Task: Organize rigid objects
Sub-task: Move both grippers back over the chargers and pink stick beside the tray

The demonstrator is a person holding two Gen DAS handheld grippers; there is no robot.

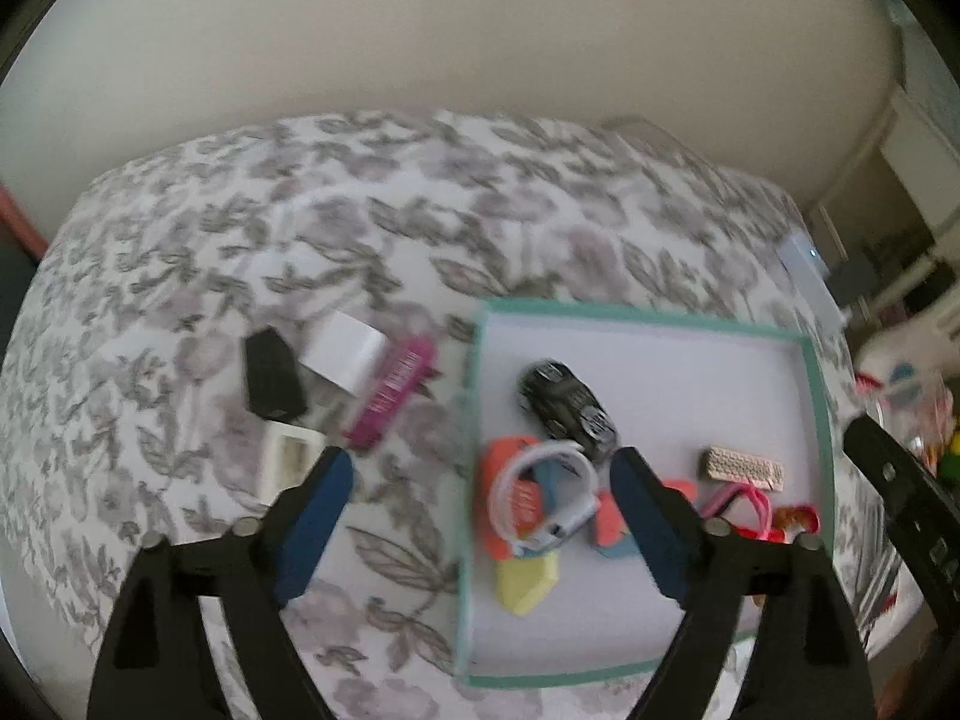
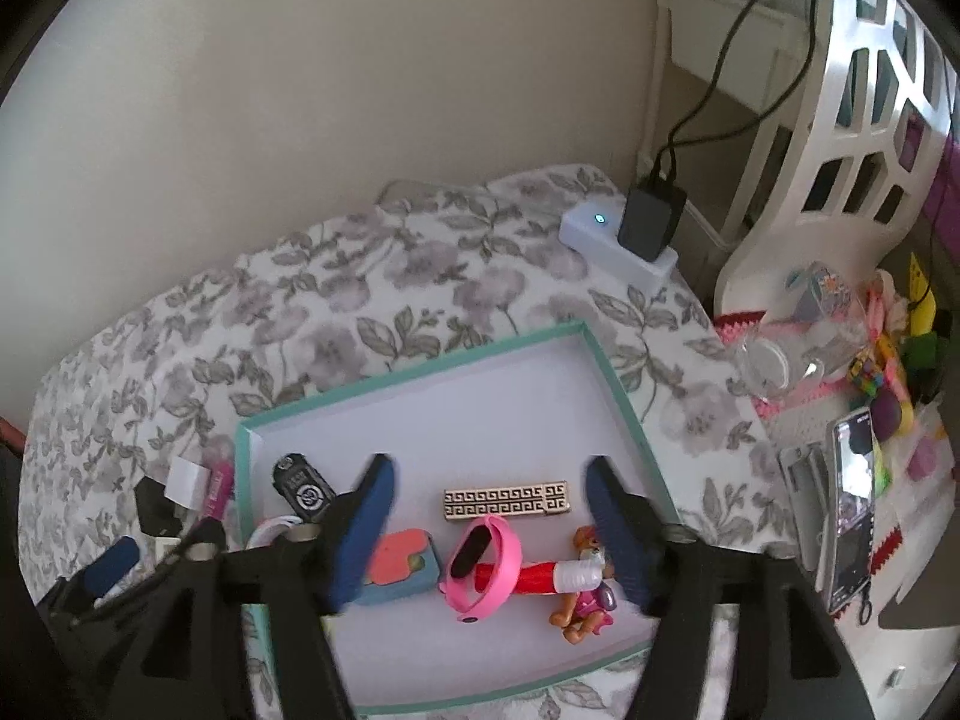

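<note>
L gripper & R gripper, both spread wide & empty, hover over teal tray w/ pink band, toy car.

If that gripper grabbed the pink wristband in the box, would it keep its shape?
Probably not fully: the pink wristband looks like a thin, soft loop, so it would likely squash. It seems light. It rests across the red tube, so lifting may nudge that.
</note>
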